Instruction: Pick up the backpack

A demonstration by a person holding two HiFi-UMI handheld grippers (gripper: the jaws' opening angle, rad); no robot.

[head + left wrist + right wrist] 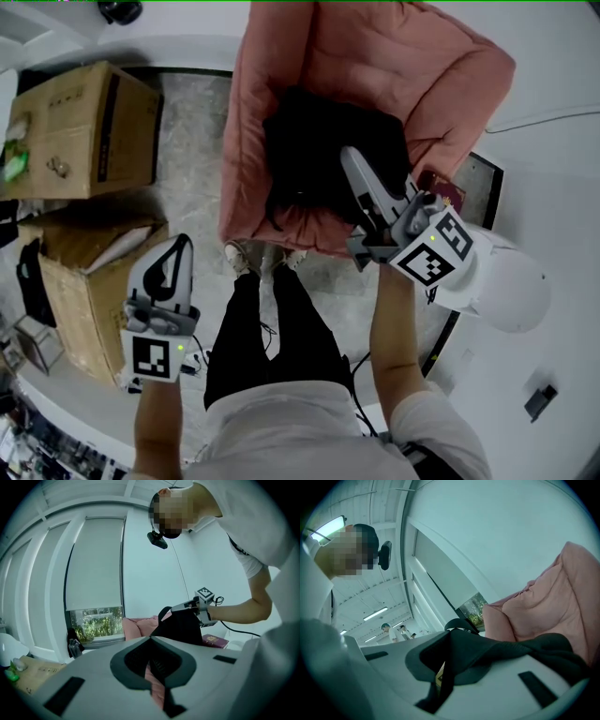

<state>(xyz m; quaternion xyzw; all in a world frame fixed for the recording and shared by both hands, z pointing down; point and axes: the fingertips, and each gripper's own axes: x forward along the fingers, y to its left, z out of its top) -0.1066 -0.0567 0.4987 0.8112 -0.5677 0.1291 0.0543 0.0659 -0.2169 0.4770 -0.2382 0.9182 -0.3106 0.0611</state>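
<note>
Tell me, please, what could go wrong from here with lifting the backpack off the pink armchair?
1. The right gripper is shut on only a narrow fold of the backpack, so the bag may slip out or swing.
2. The left gripper is well apart and empty, so nothing supports the bag from below.
3. A red booklet lies right beside the armchair; a swinging bag could knock it off.
</note>
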